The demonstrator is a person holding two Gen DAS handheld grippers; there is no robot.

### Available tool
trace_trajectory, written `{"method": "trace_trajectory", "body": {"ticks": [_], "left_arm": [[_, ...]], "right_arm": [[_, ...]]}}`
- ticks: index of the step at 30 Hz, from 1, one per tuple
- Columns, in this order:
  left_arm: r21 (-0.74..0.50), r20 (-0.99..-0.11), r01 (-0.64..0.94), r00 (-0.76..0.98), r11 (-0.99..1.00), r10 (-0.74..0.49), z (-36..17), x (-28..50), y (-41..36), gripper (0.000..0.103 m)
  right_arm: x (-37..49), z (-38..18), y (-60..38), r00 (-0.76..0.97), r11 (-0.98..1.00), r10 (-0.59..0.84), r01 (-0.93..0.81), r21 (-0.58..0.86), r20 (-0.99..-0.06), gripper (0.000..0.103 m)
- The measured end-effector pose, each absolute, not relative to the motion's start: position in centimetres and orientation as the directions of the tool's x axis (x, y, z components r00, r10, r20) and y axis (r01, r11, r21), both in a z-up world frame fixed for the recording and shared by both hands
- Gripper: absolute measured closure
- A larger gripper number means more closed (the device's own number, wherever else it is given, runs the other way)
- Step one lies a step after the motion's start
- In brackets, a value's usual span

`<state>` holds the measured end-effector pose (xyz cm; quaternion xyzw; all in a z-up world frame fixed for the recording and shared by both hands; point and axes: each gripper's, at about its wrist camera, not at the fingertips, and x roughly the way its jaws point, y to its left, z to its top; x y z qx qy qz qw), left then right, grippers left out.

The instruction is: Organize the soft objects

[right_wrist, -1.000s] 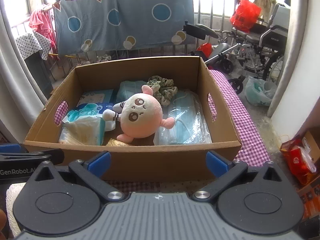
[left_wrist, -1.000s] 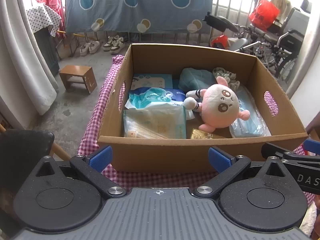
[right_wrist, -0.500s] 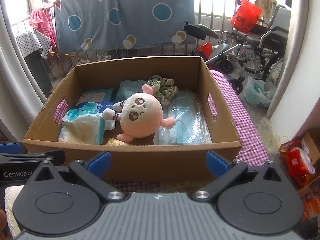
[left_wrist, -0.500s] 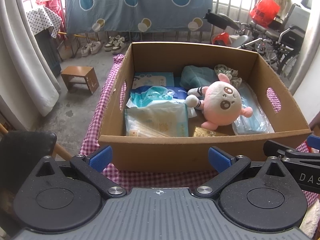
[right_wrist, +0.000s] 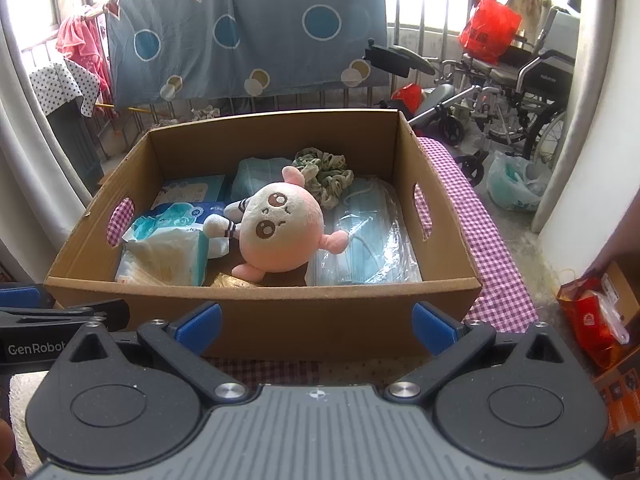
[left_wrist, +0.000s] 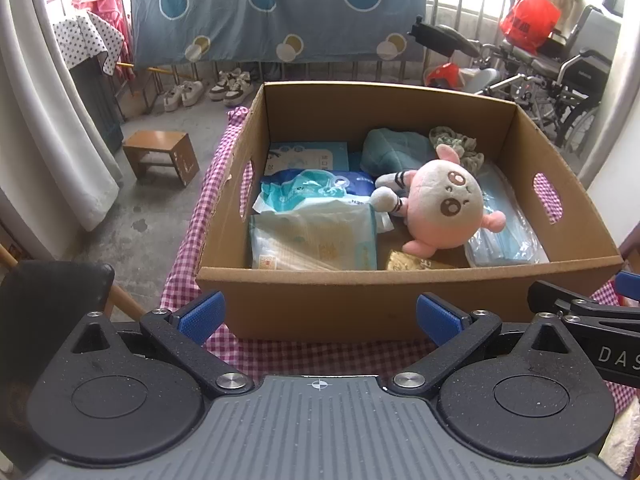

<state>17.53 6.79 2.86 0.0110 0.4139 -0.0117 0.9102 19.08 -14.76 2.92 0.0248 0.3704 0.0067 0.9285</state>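
Ok so from my left wrist cam, the left gripper (left_wrist: 319,316) is sitting with its fingers spread wide and nothing between them, parked just short of the near wall of the cardboard box (left_wrist: 352,300). The box sits on a pink checkered cloth (left_wrist: 192,232), and there's only a thin strip of cloth showing between my blue pads and the cardboard. Inside, the pink plush toy (left_wrist: 444,212) lies around the middle, leaning over a bag of blue face masks (left_wrist: 504,236) against the right wall. The wet wipes pack (left_wrist: 316,236) fills the near left corner, a teal folded cloth (left_wrist: 396,148) and a green scrunchie (left_wrist: 460,146) sit at the back. The box top is fully open, so plenty of room above it. The other gripper pokes in at the right edge. Off the left side of the cloth it drops to bare floor with a small wooden stool (left_wrist: 162,156). Over on the right wrist cam, the right gripper (right_wrist: 318,322) is also released, empty, fingers wide, same deal right in front of the near wall. The plush (right_wrist: 280,236) reads dead centre here, one arm touching the masks (right_wrist: 364,248). The cloth runs on past the right wall, with a wheelchair (right_wrist: 520,92) well beyond.
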Motion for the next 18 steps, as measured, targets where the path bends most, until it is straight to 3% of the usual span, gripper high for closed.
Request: {"method": "trace_trajectory", "body": {"ticks": [18], "left_arm": [[0.001, -0.757, 0.031, 0.653, 1.0, -0.02, 2.88, 17.53, 6.69, 0.001]], "right_arm": [[18.92, 3.07, -14.54, 0.728, 0.999, 0.018, 0.015, 0.041, -0.685, 0.0]]}}
